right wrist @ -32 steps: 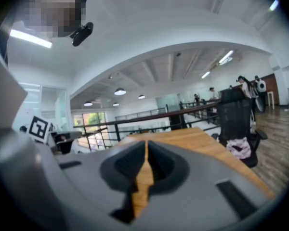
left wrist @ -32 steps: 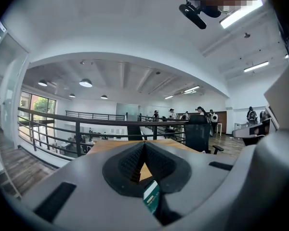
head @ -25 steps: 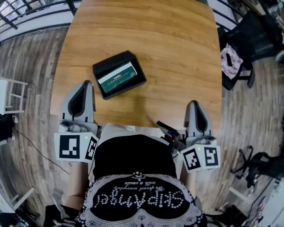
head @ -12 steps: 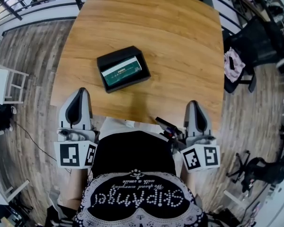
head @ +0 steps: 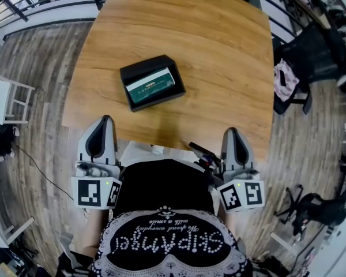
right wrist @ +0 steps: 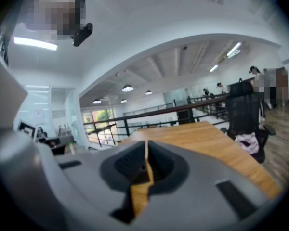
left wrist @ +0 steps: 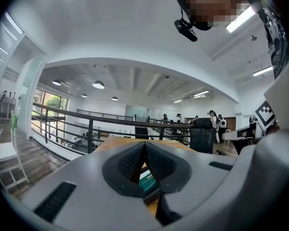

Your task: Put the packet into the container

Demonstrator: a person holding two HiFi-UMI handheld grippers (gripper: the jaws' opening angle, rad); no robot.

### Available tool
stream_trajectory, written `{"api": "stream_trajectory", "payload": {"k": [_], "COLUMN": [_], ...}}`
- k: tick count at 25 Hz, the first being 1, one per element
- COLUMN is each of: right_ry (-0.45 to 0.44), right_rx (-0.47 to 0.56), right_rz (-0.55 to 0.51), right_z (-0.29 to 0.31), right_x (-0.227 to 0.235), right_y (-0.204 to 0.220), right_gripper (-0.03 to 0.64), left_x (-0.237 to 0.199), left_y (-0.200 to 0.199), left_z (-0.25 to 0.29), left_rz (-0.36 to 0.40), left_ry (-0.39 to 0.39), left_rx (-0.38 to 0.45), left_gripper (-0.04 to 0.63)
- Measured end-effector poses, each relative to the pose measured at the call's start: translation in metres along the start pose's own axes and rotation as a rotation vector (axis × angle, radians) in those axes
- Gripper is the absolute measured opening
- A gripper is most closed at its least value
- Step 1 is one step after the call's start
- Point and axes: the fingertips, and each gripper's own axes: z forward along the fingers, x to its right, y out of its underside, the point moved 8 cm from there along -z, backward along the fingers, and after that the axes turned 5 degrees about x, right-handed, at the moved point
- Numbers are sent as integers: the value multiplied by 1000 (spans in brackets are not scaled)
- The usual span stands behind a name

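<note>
A black container (head: 132,71) lies on the wooden table (head: 219,56), left of the middle, with the green packet (head: 153,85) lying flat inside it. My left gripper (head: 106,119) is shut and empty at the table's near edge, below and left of the container. In the left gripper view the left gripper (left wrist: 144,146) has its pads together, and the packet (left wrist: 147,181) in the container (left wrist: 151,196) shows below them. My right gripper (head: 230,131) sits at the near right edge, well apart from the container. In its own view the right gripper (right wrist: 146,150) is shut on nothing.
A black office chair (head: 303,51) with a pink and white cloth (head: 284,78) stands right of the table. A dark railing (head: 40,4) runs past the far left corner. A white stand (head: 6,105) is on the plank floor at the left.
Both grippers have drawn back toward the table's near edge, the left one further from the container. The packet and container have not moved on the table.
</note>
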Motion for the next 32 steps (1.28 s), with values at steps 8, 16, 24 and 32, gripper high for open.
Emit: {"api": "stream_trajectory", "payload": {"k": [8,16,24,32], "right_ry": [0,-2,4,19], "right_rx": [-10,-10,-9,-13], "right_rz": [0,-16,-14,-12], "right_z": [-3,-3,-5,-5], "right_x": [-3,-4,-4,1], "right_y": [4,2,0,-1], "right_gripper": [40,40,40,40], "left_x": [2,5,7,12], "left_y": [5,3,-3,-2], "left_z": [-1,5,12,17], "left_rz": [-13,0,4,2], "left_ry": [7,27,37,58], "left_rx": [-19,-11,-2,-21], "left_gripper": [28,29,29,29]}}
